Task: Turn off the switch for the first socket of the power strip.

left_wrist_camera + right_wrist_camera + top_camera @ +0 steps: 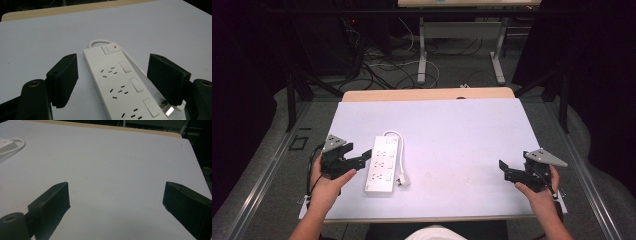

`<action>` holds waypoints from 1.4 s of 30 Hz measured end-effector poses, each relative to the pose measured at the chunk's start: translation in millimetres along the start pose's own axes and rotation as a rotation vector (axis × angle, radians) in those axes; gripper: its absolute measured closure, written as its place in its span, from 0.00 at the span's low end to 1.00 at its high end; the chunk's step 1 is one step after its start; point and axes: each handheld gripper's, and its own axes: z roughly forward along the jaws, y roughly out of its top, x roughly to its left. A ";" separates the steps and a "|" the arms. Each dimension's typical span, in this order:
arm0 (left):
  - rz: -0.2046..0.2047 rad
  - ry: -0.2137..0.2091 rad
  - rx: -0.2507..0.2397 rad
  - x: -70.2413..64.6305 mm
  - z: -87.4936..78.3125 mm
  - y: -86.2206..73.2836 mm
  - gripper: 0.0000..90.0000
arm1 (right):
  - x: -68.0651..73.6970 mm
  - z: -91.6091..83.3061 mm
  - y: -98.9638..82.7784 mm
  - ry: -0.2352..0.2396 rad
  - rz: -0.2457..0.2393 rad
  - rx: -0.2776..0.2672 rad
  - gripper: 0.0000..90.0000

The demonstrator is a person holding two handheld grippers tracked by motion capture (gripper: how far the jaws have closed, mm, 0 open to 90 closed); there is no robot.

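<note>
Both tongs wide open, empty, over tabletop [452,130].
Left tongs [362,159] just beside power strip [383,165]; likely grasp: straddle its width squarely. Right tongs [504,169] far right.

— What colour is the worktop [462,150]?
— Pale lilac-white, with a light wood strip [427,94] along the far edge.
— And the power strip [382,165]?
— White, cord and all, with dark socket slots [120,90], white rocker switches [136,85] and a tiny red light [115,46].
— The tools?
— Left gripper [359,161] and right gripper [507,171] are black, fingers [53,198] included, each topped by a grey plate [333,143].
— The floor [277,165]?
— Grey.
</note>
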 end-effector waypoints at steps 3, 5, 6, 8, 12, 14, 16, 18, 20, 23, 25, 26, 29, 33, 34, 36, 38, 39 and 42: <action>-0.012 -0.002 -0.005 -0.2 -0.6 3.7 0.28 | -0.2 1.0 -0.3 0.006 -0.001 -0.001 0.08; -0.009 -0.001 -0.010 0.2 -1.1 6.8 0.28 | 0.0 1.4 -0.4 0.008 -0.002 0.000 0.08; -0.005 -0.002 -0.011 0.4 -1.6 8.4 0.28 | 0.1 1.5 -0.5 0.010 -0.004 0.001 0.08; -0.005 -0.010 -0.011 0.3 -2.3 11.5 0.28 | 0.6 2.3 -0.6 0.007 -0.005 -0.001 0.08; -0.004 -0.016 -0.010 -0.6 -2.3 17.3 0.28 | 1.3 1.9 -0.4 0.007 -0.003 0.003 0.08; 0.004 -0.012 -0.011 -1.0 -1.6 20.1 0.28 | 1.6 1.8 -0.5 0.005 0.000 0.002 0.08; 0.022 -0.007 -0.007 -1.4 -0.9 22.9 0.28 | 2.1 2.1 -0.7 0.010 0.006 0.001 0.08; 0.037 -0.001 -0.008 -2.3 0.1 25.6 0.29 | 1.6 2.2 -0.7 0.011 0.000 0.001 0.08; 0.044 0.000 -0.005 -3.6 1.2 28.3 0.29 | 1.7 2.6 -0.8 0.012 -0.001 -0.001 0.08; 0.059 0.010 -0.002 -4.9 3.2 32.1 0.30 | 1.9 2.3 -0.8 0.015 -0.005 0.004 0.08; 0.062 0.007 -0.001 -5.8 4.6 34.4 0.30 | 2.1 2.7 -1.0 0.013 -0.005 0.001 0.08; 0.061 0.006 0.000 -6.2 5.3 35.5 0.30 | 2.0 2.4 -0.9 0.018 -0.003 0.006 0.08; 0.057 0.002 -0.004 -6.8 7.3 38.7 0.31 | 2.2 2.3 -0.8 0.011 -0.004 0.002 0.08; 0.047 -0.005 -0.003 -7.0 9.0 41.9 0.32 | 2.3 2.2 -0.7 0.011 -0.005 0.001 0.08; 0.046 -0.006 -0.005 -7.1 9.7 42.9 0.32 | 2.1 1.9 -0.6 0.015 -0.005 0.006 0.08; 0.038 -0.013 -0.002 -7.6 10.9 44.4 0.32 | 2.4 2.0 -0.8 0.015 -0.002 0.006 0.08; 0.034 -0.019 -0.007 -8.1 12.5 45.9 0.33 | 2.5 2.1 -0.8 0.017 -0.002 0.007 0.08; 0.032 -0.025 0.001 -8.4 12.9 46.9 0.34 | 2.6 2.2 -0.9 0.015 -0.004 0.007 0.08; 0.025 -0.027 -0.008 -9.7 16.1 48.6 0.34 | 3.0 2.6 -1.1 0.019 0.002 0.005 0.08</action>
